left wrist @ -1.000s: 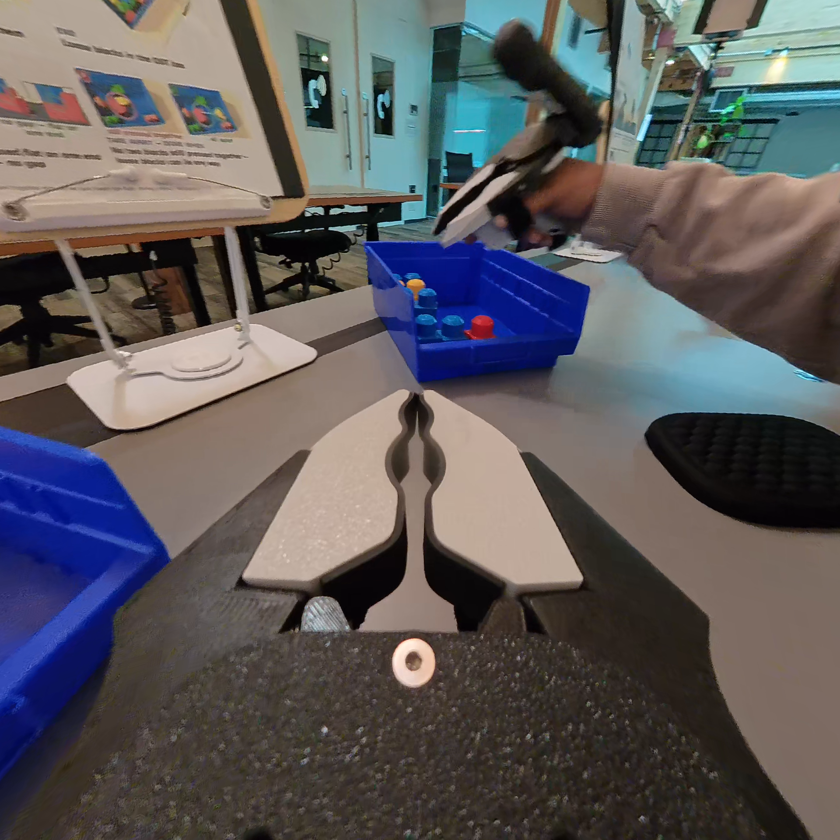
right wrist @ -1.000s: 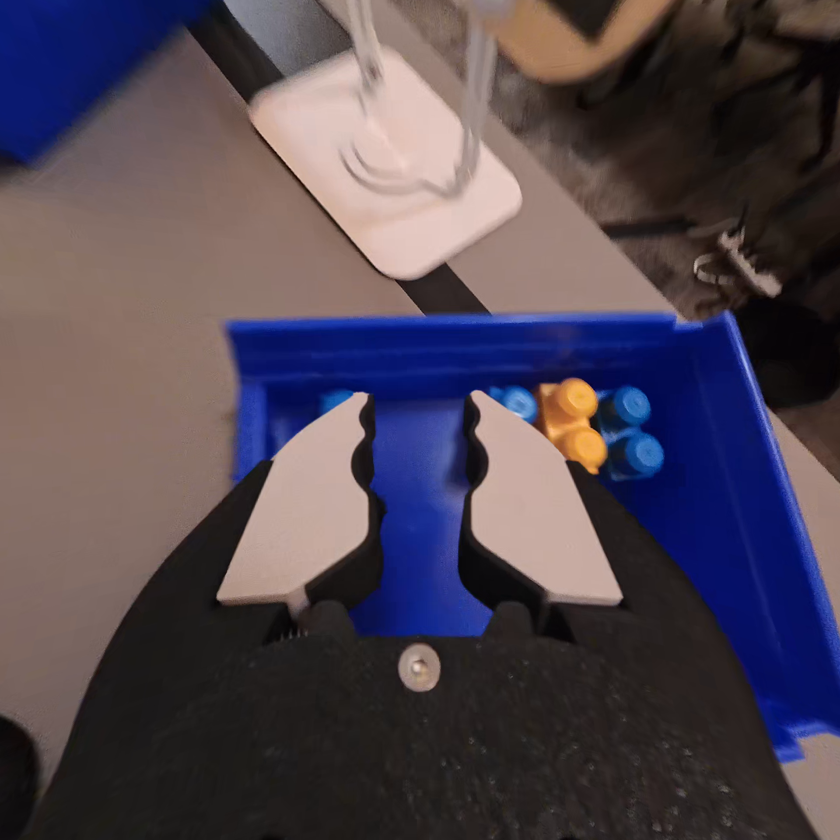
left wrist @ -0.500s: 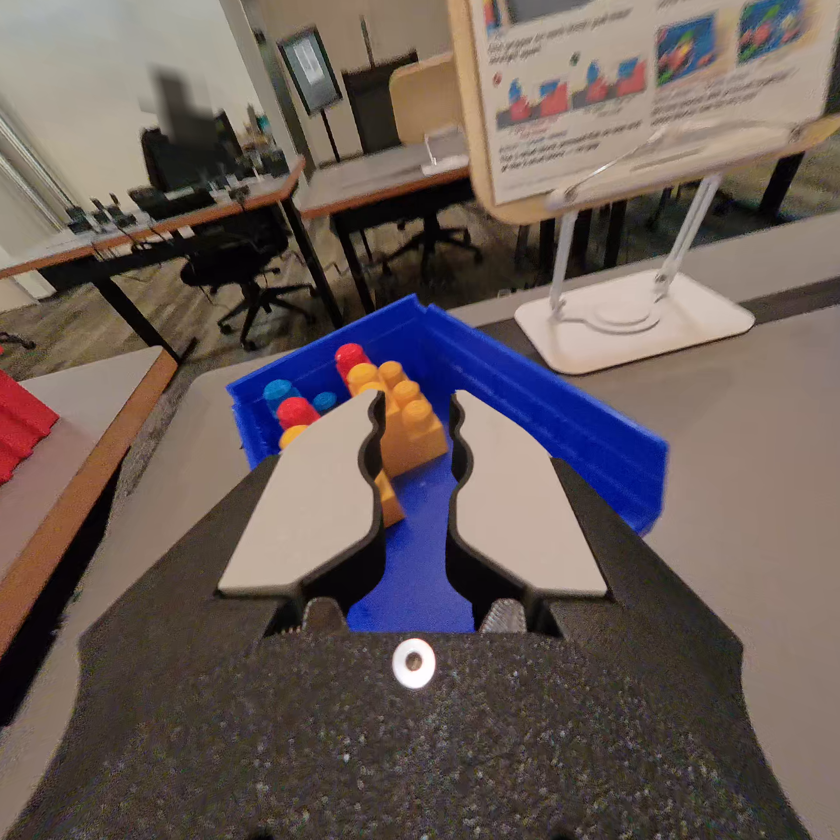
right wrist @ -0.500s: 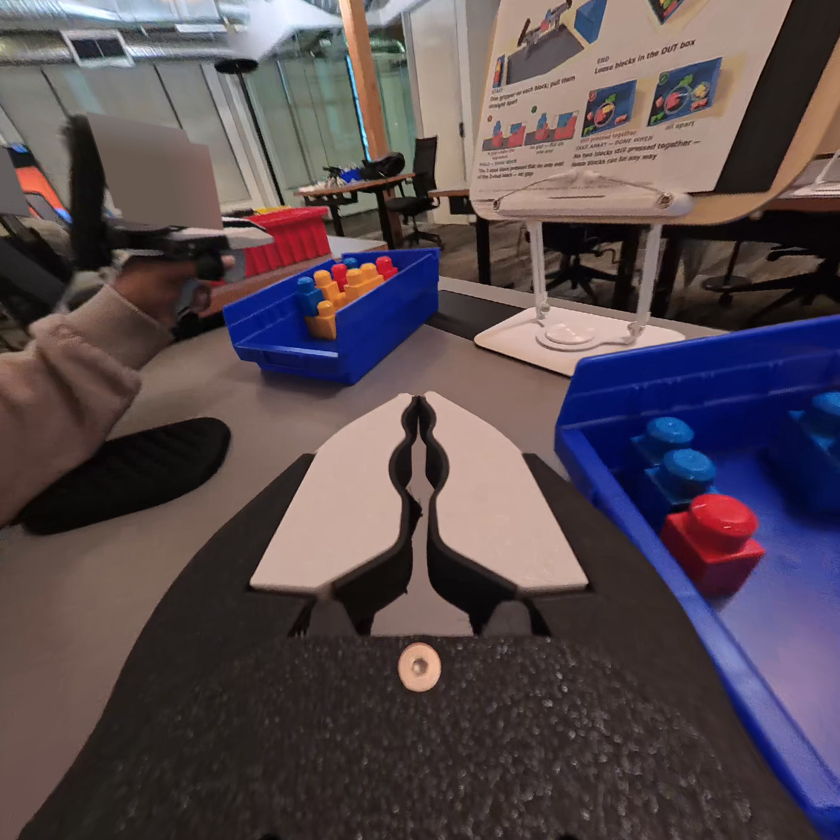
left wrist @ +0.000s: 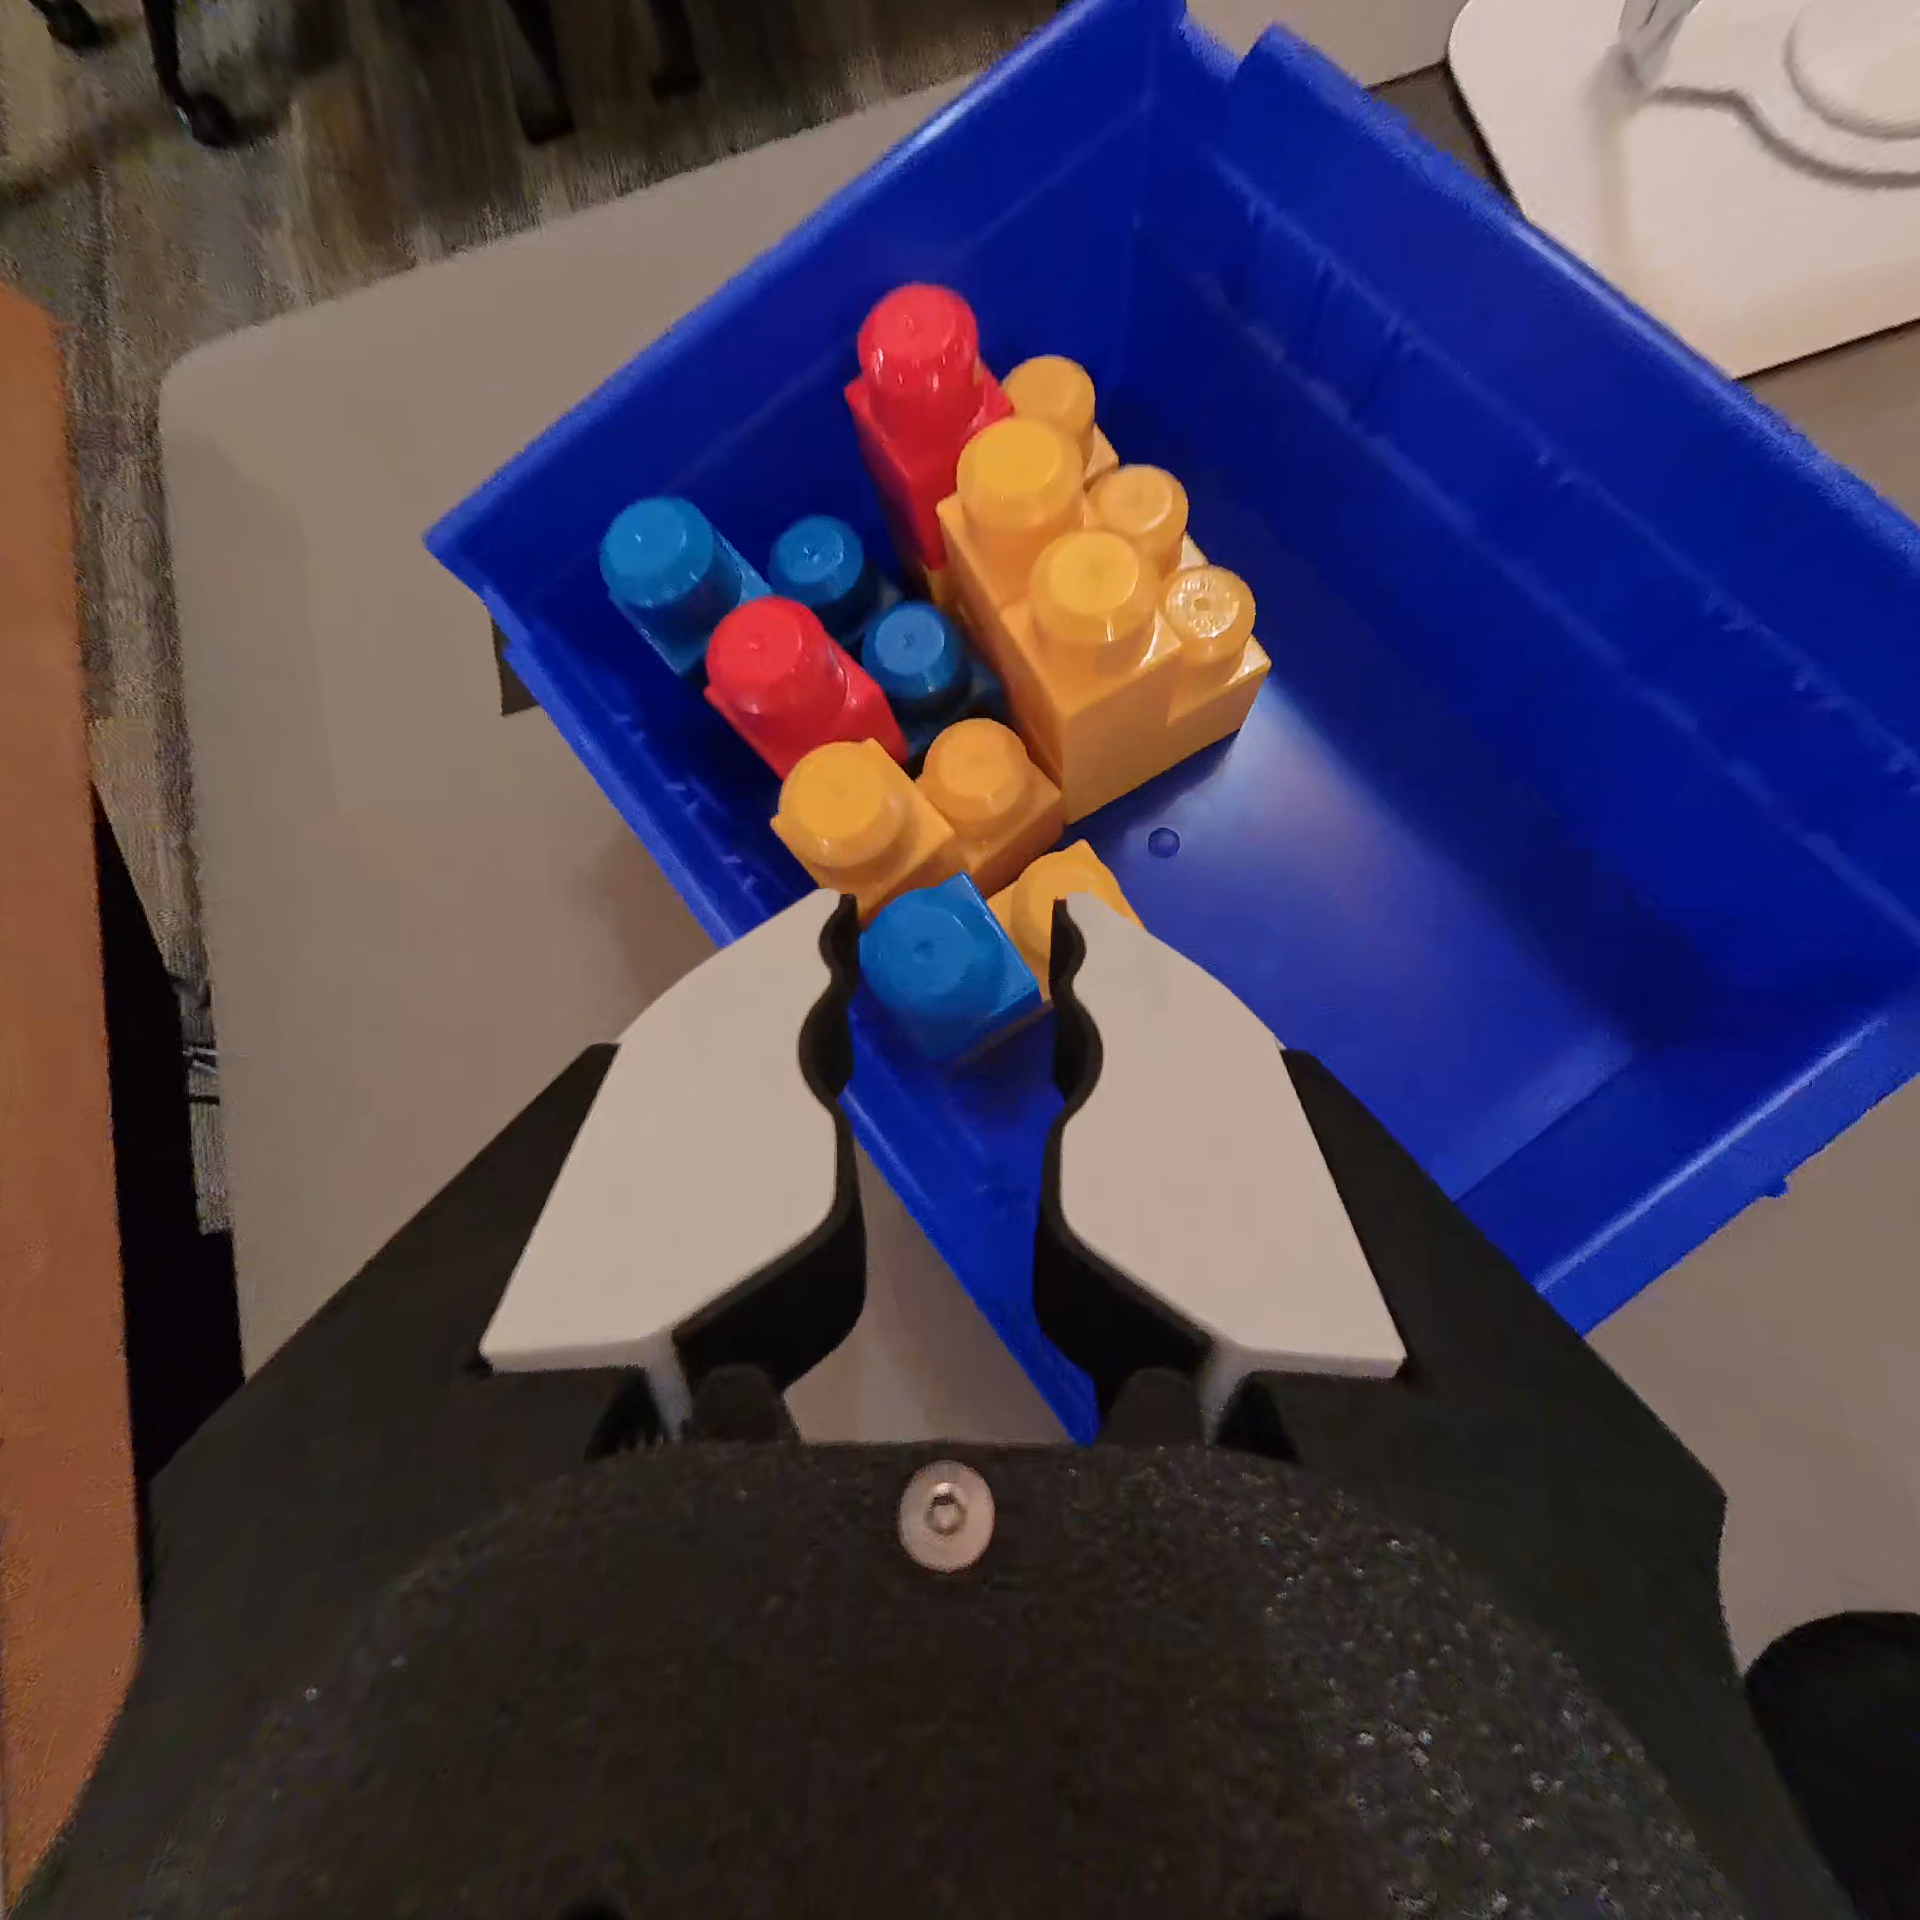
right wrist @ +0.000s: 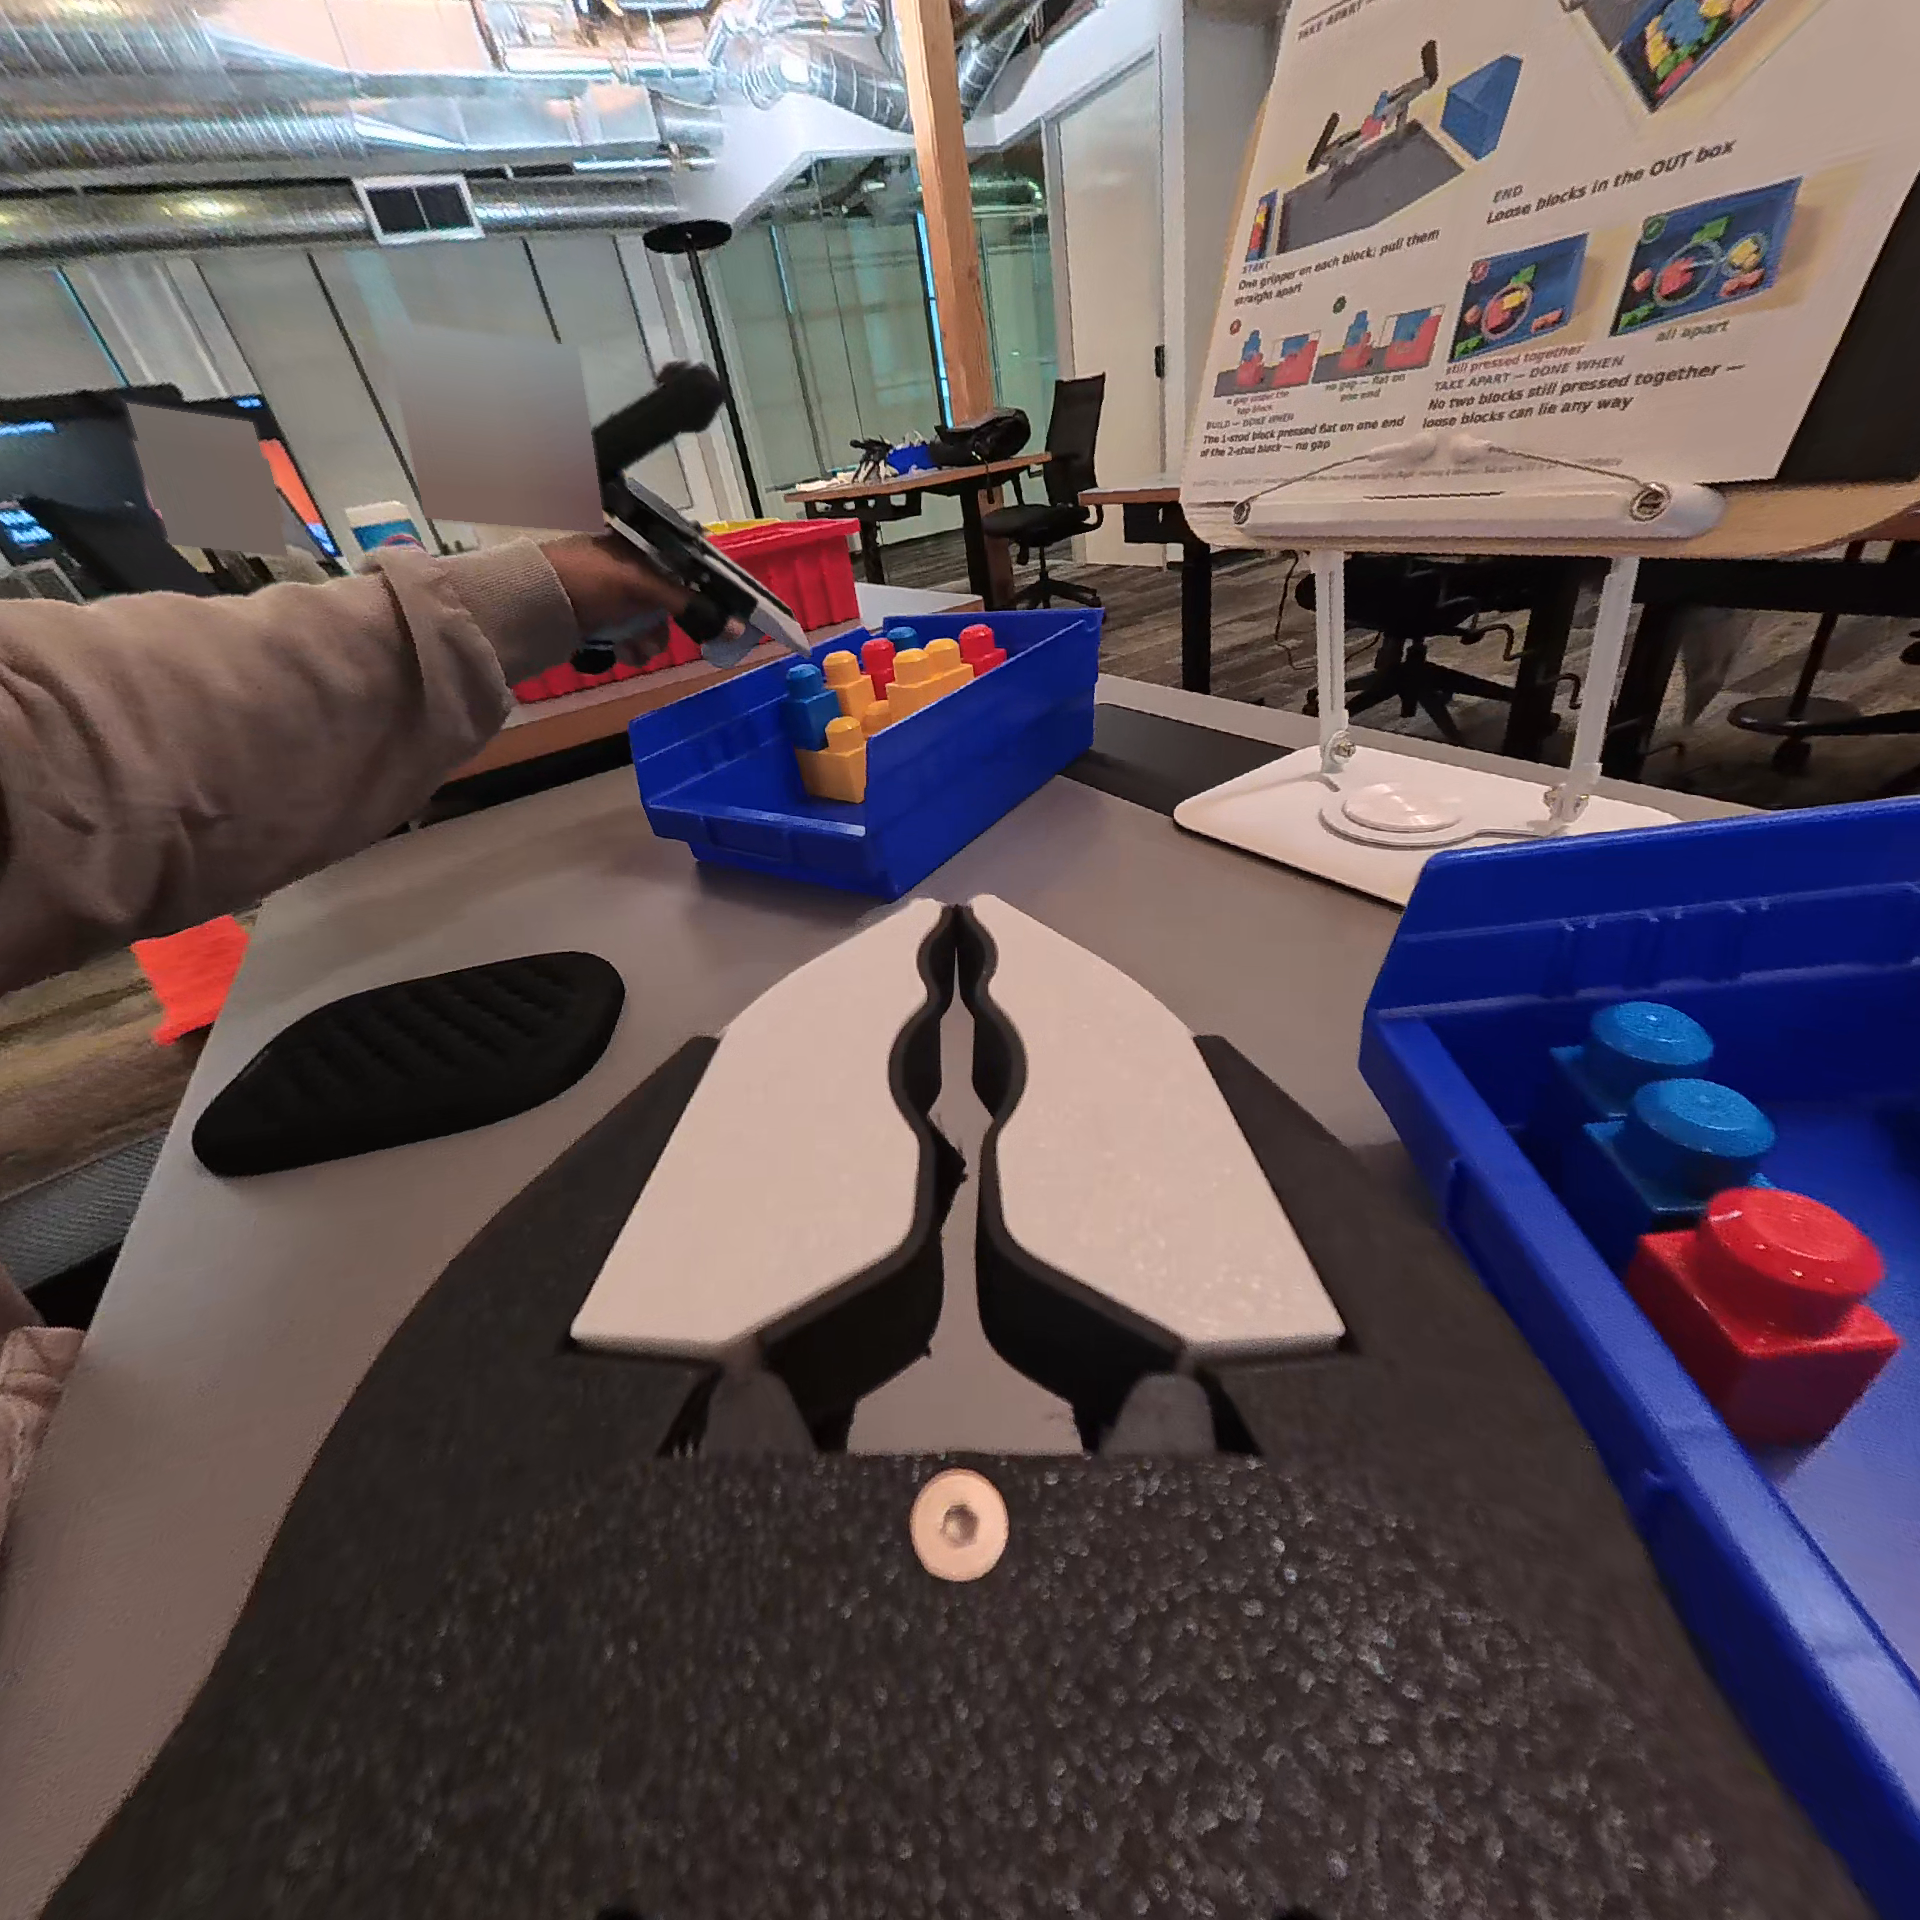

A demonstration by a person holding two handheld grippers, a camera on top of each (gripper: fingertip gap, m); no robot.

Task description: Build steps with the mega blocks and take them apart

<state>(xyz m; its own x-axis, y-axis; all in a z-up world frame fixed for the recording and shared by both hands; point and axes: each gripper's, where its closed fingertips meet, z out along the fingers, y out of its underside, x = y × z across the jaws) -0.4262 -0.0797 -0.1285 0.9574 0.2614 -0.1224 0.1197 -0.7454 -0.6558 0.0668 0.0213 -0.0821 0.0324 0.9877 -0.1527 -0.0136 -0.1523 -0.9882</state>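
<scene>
My left gripper (left wrist: 951,914) is open and points down into a blue bin (left wrist: 1455,520). Its fingertips stand on either side of a blue one-stud block (left wrist: 940,971) that sits on an orange block at the bin's near wall. Behind it are stacked orange blocks (left wrist: 1101,644), red blocks (left wrist: 914,416) and more blue ones. In the right wrist view, the left gripper (right wrist: 758,623) hovers over that bin (right wrist: 883,821). My right gripper (right wrist: 956,914) is shut and empty, low over the grey table. A second blue bin (right wrist: 1455,1039) at its right holds a blue two-stud block (right wrist: 1662,1101) and a red block (right wrist: 1766,1320).
A white stand (right wrist: 1392,810) with an instruction board is at the back, between the bins; its base also shows in the left wrist view (left wrist: 1714,208). A black pad (right wrist: 416,1049) lies on the table's left part. The table's left edge (left wrist: 208,831) runs close to the first bin. The gap from one gripper's tips to the other's is roughly 50 centimetres.
My left gripper has swung down over the left bin and opened wider around the blue block. My right gripper left the right bin and shut a second ago, then stayed still.
</scene>
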